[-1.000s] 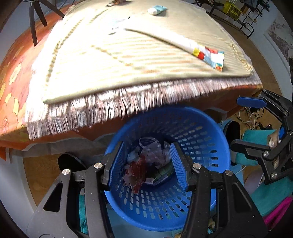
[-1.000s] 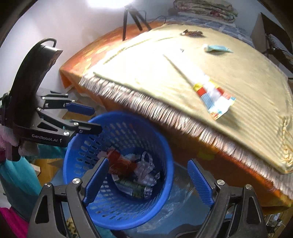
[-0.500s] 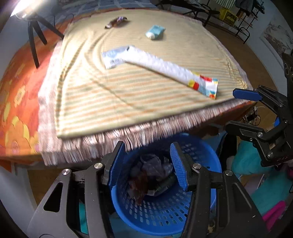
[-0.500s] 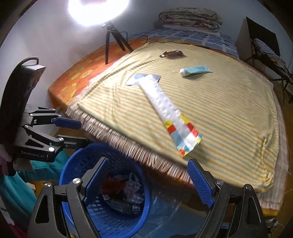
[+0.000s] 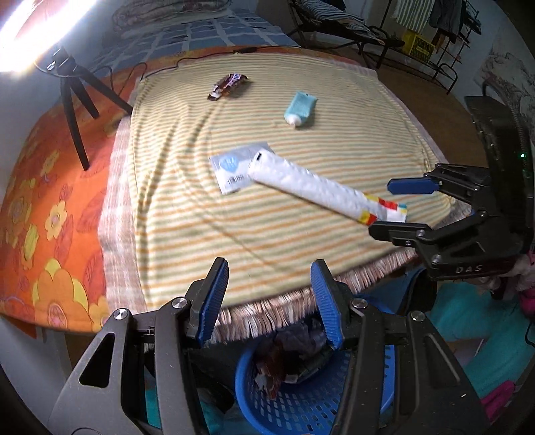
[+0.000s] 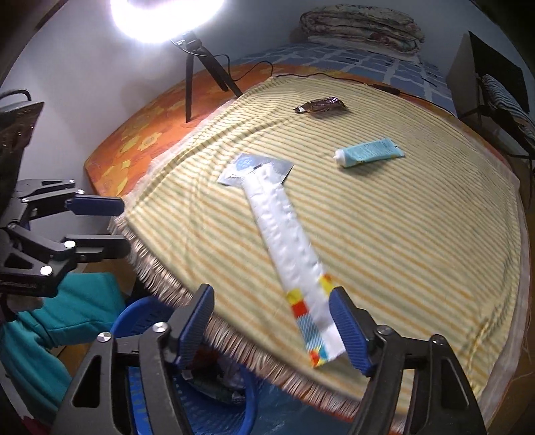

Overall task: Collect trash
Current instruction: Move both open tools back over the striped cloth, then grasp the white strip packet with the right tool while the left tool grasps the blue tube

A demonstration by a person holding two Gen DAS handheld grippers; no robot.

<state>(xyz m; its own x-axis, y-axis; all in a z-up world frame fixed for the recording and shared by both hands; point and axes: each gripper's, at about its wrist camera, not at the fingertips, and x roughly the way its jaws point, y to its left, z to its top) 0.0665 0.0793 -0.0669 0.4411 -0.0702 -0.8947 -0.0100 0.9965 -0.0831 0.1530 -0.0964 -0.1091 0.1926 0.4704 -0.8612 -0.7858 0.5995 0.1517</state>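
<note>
A long white wrapper (image 5: 314, 187) (image 6: 284, 241) with a coloured end lies on the striped blanket (image 5: 187, 214) (image 6: 418, 234), over a small blue-and-white packet (image 5: 230, 167) (image 6: 247, 165). A light blue tube (image 5: 300, 108) (image 6: 369, 152) and a brown candy wrapper (image 5: 228, 85) (image 6: 321, 104) lie farther back. A blue basket (image 5: 311, 401) (image 6: 147, 318) holding trash stands below the bed edge. My left gripper (image 5: 267, 301) (image 6: 100, 227) is open and empty above the basket. My right gripper (image 6: 272, 329) (image 5: 394, 207) is open and empty, its jaws around the wrapper's coloured end.
A black tripod (image 5: 75, 110) (image 6: 200, 67) with a bright lamp stands on the orange flowered sheet (image 5: 40, 207). A cable (image 6: 334, 78) runs along the blanket's far edge. Teal cloth (image 6: 50, 321) lies on the floor beside the basket. Folded bedding (image 6: 361, 23) and chairs are at the back.
Both grippers have risen from over the basket to above the bed edge and moved toward the blanket. The right gripper now frames the long wrapper's coloured end. Both stay open.
</note>
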